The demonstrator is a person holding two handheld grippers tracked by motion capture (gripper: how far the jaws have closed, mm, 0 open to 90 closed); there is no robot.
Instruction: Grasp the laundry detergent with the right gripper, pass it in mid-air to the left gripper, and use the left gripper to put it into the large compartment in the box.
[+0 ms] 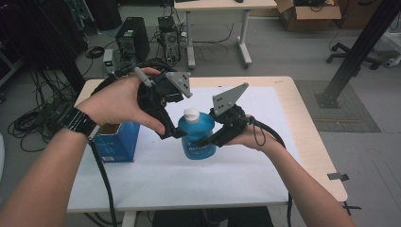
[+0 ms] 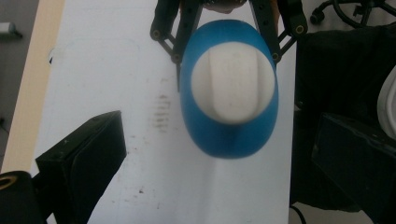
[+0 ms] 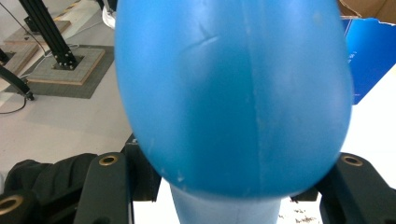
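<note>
1. The right gripper (image 1: 201,141) is seen in the high view clenched on the blue bottle (image 1: 197,135), its 2 jaws pressed against the lower body from the person's right. In the right gripper view, the bottle's rounded body (image 3: 233,93) is seen bulging between and above those jaws, with a narrower, paler part held lower down.

2. The left gripper (image 1: 176,134) is held at the bottle's other side, angled down from above. In the left gripper view its 2 jaws are seen spread wide, well apart from the bottle, so it is judged released and grasping nothing.

3. The bottle is found upright near the middle of the white mat (image 1: 246,179) on the table (image 1: 307,132), with the white cap (image 1: 191,113) on top.

4. Handling is judged as follows: the body looks like smooth moulded plastic, so some give under a squeeze and some slipperiness can be expected. Whether it is full cannot be told, so its weight is left open. It is not thought fragile.

5. The best hold for the body is judged to be the narrower part, where the right gripper's jaws already sit. For the free gripper, the cap's flatter sides are judged the likeliest place to take hold, since it appears oval from above (image 2: 232,86).

6. In looks, the bottle is bright blue and egg-shaped, with a faint seam down its side and a label (image 1: 198,150) with pale lettering, too small to read.

7. A blue carton (image 1: 116,142) is seen standing open at the mat's left edge, well apart from the bottle.
</note>
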